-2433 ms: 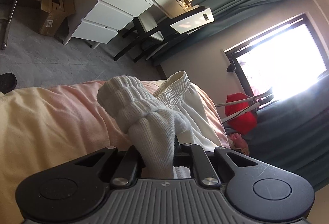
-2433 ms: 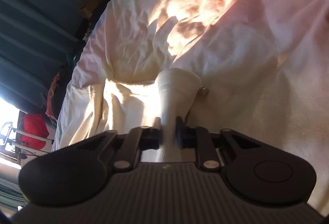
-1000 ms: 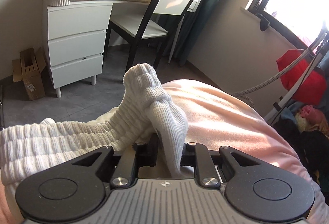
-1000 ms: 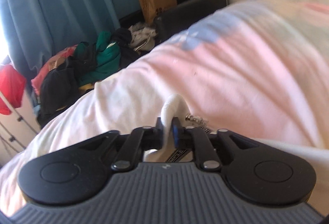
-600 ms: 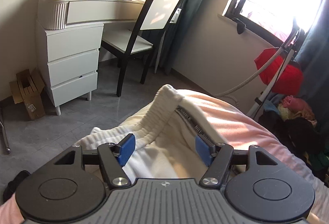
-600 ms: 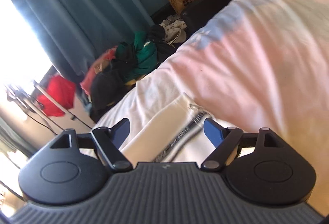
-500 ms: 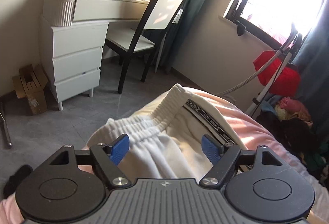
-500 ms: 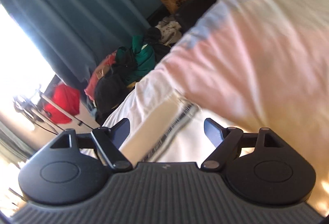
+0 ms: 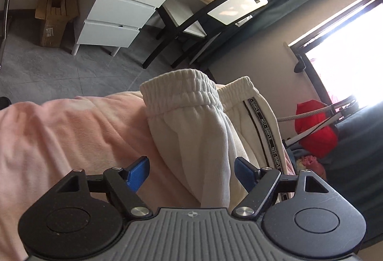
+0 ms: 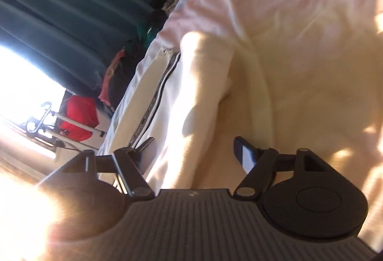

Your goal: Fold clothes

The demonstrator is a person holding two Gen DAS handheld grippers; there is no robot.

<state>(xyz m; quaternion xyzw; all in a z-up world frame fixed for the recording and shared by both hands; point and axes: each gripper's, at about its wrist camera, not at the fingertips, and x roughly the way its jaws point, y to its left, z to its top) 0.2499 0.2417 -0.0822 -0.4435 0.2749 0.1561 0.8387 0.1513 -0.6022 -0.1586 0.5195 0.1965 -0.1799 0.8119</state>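
Both grips released, jaws spread, hovering over cream sweatpants

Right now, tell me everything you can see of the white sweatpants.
The white sweatpants are cream, soft fleece-looking fabric with gathered elastic ends and a black side tape reading NOT-SIMPLE. They lie folded over on the pink bedding, one layer atop the other. Both the left gripper and right gripper are open, fingers straddling the cloth without clamping it.
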